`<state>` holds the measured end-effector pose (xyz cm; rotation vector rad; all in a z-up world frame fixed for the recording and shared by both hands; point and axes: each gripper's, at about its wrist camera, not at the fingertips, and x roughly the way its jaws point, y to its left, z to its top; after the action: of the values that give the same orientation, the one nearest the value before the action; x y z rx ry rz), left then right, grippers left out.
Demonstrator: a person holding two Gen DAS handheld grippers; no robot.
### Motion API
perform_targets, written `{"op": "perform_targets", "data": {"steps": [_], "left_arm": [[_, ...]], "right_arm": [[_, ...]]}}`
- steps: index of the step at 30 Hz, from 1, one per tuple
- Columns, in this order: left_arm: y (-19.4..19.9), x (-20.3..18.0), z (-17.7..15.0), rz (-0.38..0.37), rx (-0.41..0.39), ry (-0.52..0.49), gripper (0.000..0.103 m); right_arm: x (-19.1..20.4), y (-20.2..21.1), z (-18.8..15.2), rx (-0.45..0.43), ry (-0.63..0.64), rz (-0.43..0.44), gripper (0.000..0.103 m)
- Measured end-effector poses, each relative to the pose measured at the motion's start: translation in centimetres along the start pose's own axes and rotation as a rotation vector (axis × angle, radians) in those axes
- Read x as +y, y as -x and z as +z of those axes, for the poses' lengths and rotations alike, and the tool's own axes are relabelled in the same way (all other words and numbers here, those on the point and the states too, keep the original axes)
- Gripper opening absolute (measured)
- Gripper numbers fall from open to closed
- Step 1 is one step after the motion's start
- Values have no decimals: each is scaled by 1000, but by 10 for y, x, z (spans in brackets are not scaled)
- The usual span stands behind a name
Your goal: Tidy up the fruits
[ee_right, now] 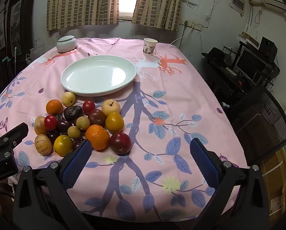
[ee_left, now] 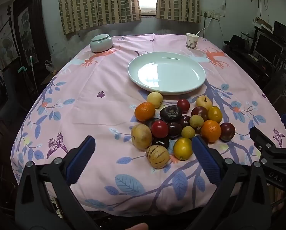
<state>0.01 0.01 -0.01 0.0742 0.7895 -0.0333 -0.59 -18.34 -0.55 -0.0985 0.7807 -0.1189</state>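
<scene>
**Fruit heaped before an empty plate, both grippers spread**

Left wrist view: my left gripper (ee_left: 143, 157) is spread wide, pinching nothing, above the near tablecloth (ee_left: 89, 103). Just ahead lies the fruit pile (ee_left: 179, 124): two oranges, two yellow plums, one striped pepino melon (ee_left: 157, 156), among other pieces. One white plate (ee_left: 166, 71) sits just beyond, bare. One lidded jar (ee_left: 101, 43) and one paper cup (ee_left: 192, 41) stand far back.

Right wrist view: my right gripper (ee_right: 139, 157) is likewise spread and empty. The pile (ee_right: 81, 124) lies to its left, one dark red plum (ee_right: 120, 143) nearest.
</scene>
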Motion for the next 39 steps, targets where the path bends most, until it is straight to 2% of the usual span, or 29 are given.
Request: {"op": "perform_targets", "data": {"steps": [36,39], "left_arm": [[-1,0,0,-7,6,7,101],[-1,0,0,-7,6,7,101]], "right_arm": [[2,5,4,6,2,-4,102],[5,-4,2,11,2,-3,102]]}}
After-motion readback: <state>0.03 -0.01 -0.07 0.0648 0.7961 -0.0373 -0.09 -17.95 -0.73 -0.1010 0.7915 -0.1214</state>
